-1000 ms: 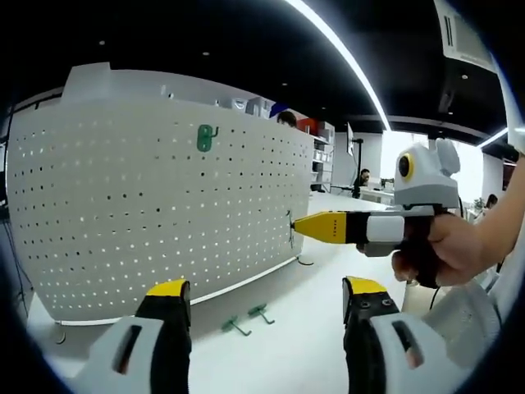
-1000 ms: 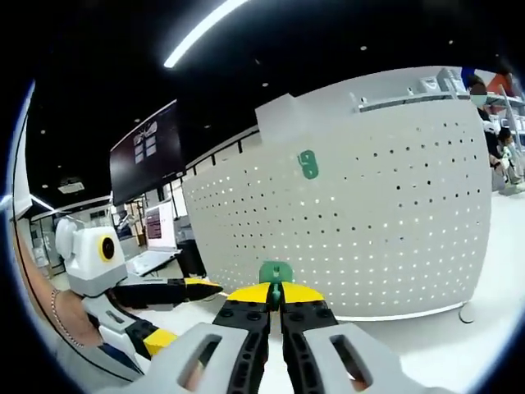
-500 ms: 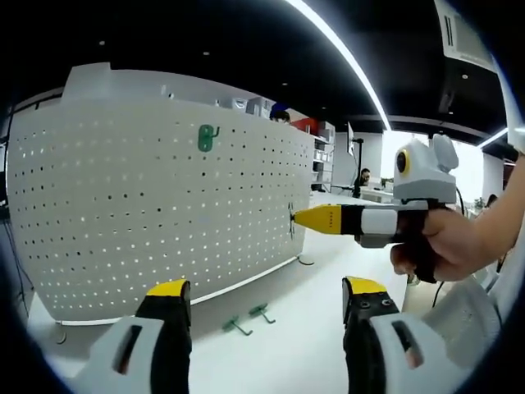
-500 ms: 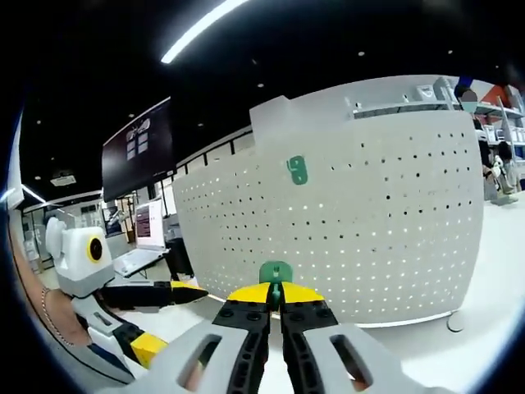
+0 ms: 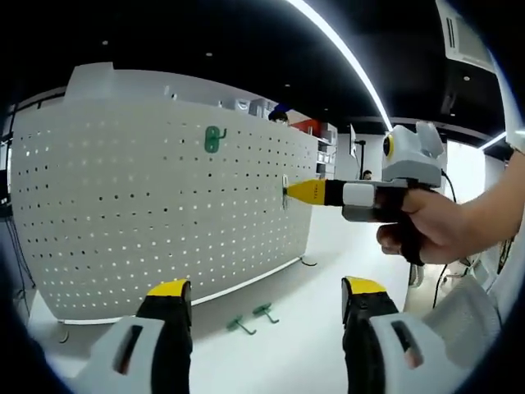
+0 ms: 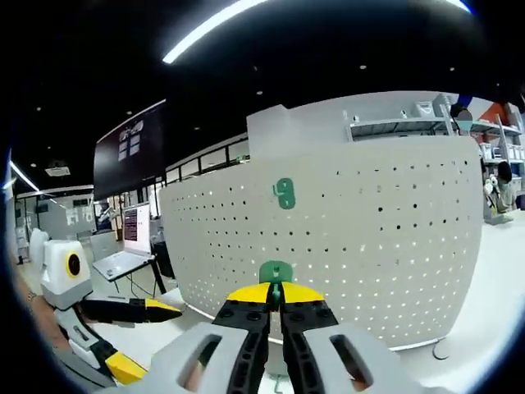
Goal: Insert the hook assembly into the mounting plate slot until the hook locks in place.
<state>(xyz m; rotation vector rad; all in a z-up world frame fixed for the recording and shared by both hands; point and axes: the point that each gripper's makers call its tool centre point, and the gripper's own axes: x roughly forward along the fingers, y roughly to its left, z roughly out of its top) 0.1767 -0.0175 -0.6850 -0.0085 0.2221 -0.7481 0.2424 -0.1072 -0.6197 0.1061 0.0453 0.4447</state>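
A white perforated mounting plate (image 5: 148, 205) stands upright on the table, with one green hook (image 5: 212, 139) hanging near its top; the same plate (image 6: 344, 238) and hung hook (image 6: 284, 194) appear in the right gripper view. My right gripper (image 6: 276, 293) is shut on a green hook assembly (image 6: 276, 272), held in front of the plate's lower part. In the left gripper view that right gripper (image 5: 289, 191) reaches in from the right, its tip close to the plate's right end. My left gripper (image 5: 262, 300) is open and holds nothing.
Two more green hooks (image 5: 250, 318) lie on the white table below the plate. A person's hand (image 5: 435, 234) grips the right gripper. The left gripper (image 6: 139, 309) lies low at the left of the right gripper view. Shelves and desks stand behind.
The right gripper has risen with its hook and moved closer to the plate's right end. The left gripper has stayed open.
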